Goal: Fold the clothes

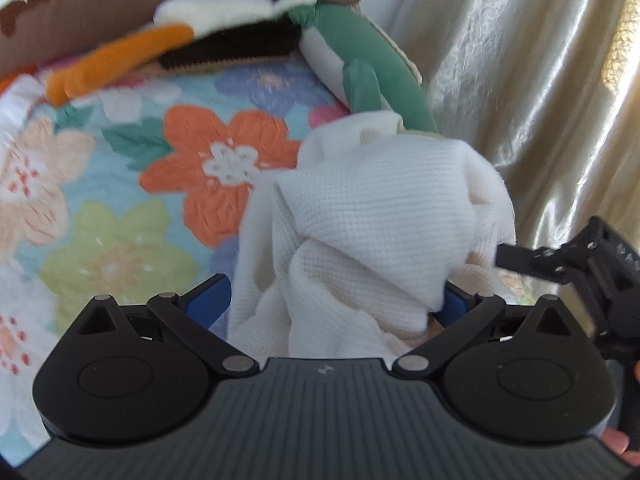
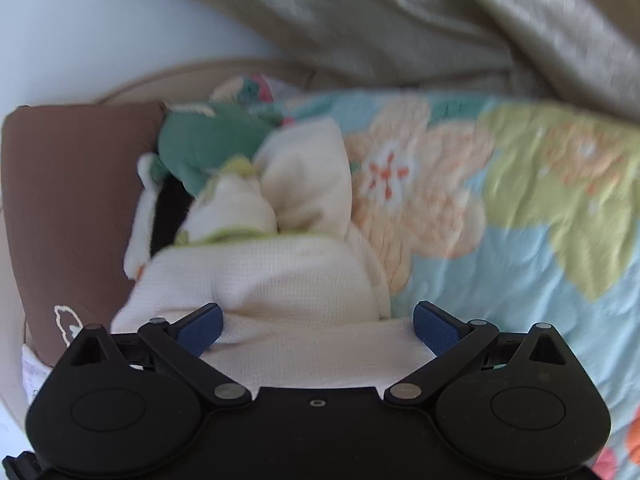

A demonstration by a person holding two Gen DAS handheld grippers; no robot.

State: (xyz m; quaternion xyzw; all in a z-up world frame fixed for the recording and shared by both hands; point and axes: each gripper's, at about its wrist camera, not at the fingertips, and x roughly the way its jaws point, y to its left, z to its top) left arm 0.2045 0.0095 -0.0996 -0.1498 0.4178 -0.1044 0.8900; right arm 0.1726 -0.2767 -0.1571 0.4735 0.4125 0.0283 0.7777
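Note:
A white waffle-knit garment (image 1: 372, 220) lies bunched on the floral quilt (image 1: 120, 208). My left gripper (image 1: 332, 302) is open, its blue pads (image 1: 210, 300) wide apart on either side of the bunched cloth. The cloth covers most of the right pad. My right gripper (image 2: 318, 326) is also open, and the same cream garment (image 2: 280, 280) spreads between its pads (image 2: 434, 328). In the left wrist view, the right gripper's black fingers (image 1: 520, 260) reach the garment's right side.
A pile of other clothes sits at the back: an orange piece (image 1: 116, 60), a black one (image 1: 236, 44), a white one (image 1: 224, 8) and a green one (image 1: 376, 64). A brown pillow (image 2: 72, 208) lies behind them. A shiny beige curtain (image 1: 520, 80) hangs along the bed's side.

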